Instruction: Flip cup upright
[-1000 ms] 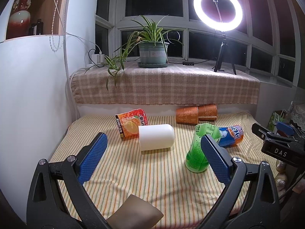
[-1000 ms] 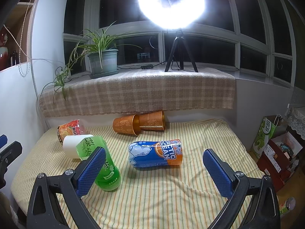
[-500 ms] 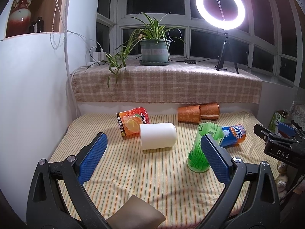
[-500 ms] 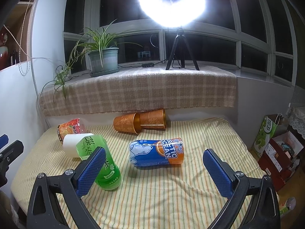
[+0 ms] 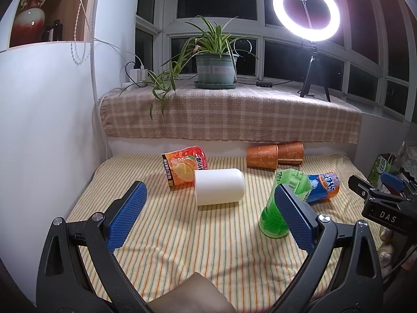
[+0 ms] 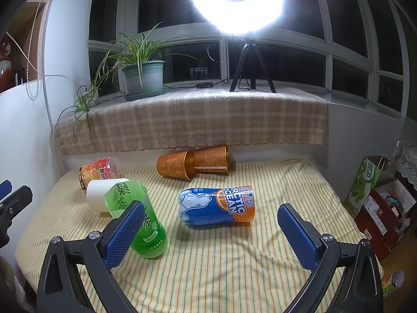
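Observation:
Several cups lie on their sides on the striped cloth (image 5: 182, 237). A white cup (image 5: 219, 190) (image 6: 97, 197) lies in the middle, ahead of my open, empty left gripper (image 5: 208, 219). An orange fruit-print cup (image 5: 183, 167) (image 6: 96, 172) touches it behind. A green cup (image 5: 282, 203) (image 6: 140, 221) lies partly behind a finger in each view. A blue and orange cup (image 6: 217, 206) (image 5: 323, 186) lies ahead of my open, empty right gripper (image 6: 208, 232). Two copper cups (image 6: 192, 163) (image 5: 275, 154) lie at the back.
A checked cloth covers the window ledge (image 5: 229, 114), which carries a potted plant (image 5: 215, 67) and a ring light on a tripod (image 5: 307, 26). A white wall (image 5: 44, 130) bounds the left. Boxes and bags (image 6: 378, 198) stand beyond the right edge.
Both grippers have drifted slightly, so the cups sit a little differently in each view. No cup has moved. Both grippers stay open.

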`<state>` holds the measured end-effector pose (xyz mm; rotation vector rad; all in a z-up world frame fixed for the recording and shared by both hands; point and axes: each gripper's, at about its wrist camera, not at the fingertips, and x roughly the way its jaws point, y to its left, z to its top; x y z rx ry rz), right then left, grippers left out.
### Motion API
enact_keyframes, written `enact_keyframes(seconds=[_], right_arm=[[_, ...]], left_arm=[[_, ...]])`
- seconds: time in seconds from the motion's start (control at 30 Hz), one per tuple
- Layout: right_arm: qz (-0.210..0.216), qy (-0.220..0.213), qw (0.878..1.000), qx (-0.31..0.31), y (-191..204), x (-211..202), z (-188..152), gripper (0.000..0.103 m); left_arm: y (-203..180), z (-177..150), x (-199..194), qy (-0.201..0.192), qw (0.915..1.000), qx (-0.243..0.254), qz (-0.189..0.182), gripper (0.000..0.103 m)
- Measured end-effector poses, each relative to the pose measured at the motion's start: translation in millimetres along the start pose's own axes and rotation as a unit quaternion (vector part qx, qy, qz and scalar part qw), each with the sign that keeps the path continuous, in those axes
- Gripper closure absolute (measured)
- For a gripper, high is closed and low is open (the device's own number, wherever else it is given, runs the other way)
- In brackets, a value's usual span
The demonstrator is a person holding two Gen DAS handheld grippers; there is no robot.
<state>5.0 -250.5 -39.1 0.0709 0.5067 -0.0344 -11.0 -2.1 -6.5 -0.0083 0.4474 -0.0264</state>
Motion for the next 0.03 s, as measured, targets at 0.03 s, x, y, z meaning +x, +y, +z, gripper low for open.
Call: enact_keyframes(seconds=[0.03], right_arm=[[0.001, 0.001, 1.0, -0.001, 0.4, 0.3, -0.5, 0.0]], left_arm=[[0.3, -1.2, 0.4, 0.0, 1.0, 0.0, 0.002, 0.003]])
